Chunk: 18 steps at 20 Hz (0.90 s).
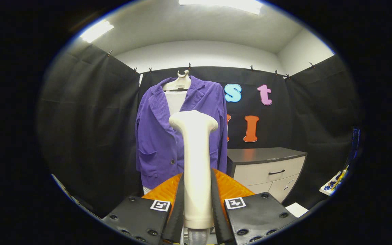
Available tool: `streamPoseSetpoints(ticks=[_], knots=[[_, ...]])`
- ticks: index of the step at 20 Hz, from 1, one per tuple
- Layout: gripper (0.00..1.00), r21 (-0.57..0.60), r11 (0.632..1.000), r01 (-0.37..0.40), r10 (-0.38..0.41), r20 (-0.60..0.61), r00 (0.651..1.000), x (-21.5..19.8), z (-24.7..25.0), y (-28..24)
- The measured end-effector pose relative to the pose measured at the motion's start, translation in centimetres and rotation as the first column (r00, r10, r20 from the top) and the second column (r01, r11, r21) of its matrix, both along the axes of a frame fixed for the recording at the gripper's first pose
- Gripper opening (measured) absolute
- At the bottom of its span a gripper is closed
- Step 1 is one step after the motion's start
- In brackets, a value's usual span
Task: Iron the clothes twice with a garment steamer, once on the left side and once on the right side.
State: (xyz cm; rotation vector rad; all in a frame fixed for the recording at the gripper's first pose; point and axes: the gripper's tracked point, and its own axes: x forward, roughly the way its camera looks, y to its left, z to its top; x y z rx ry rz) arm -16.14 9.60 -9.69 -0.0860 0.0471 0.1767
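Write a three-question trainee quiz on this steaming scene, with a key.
1. True or false: the gripper is shut on the garment steamer.
2. What does the purple jacket hang on? A) a white hanger B) a door hook C) a chair back
3. Fill in: beside the jacket stands a ____ with a dark top and pale drawers.

Key:
1. True; both fingers press the steamer's handle.
2. A, the white hanger.
3. Cabinet.

I see a smooth, matt cream plastic steamer [196,163], a ribbed purple cloth jacket [155,136] and ridged orange fingers [231,187].
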Motion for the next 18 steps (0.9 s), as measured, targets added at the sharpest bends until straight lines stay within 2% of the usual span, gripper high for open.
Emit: streamPoseSetpoints(ticks=[4,12,18], knots=[[0.45,0.013,1.0,0.01,-0.01,-0.006,1.0,-0.9,-0.1,-1.7],[0.45,0.076,0.993,0.087,-0.087,-0.007,0.996,-1.1,-0.1,-3.9],[0.45,0.095,0.99,0.103,-0.102,-0.014,0.995,-1.2,-0.2,-4.9]])
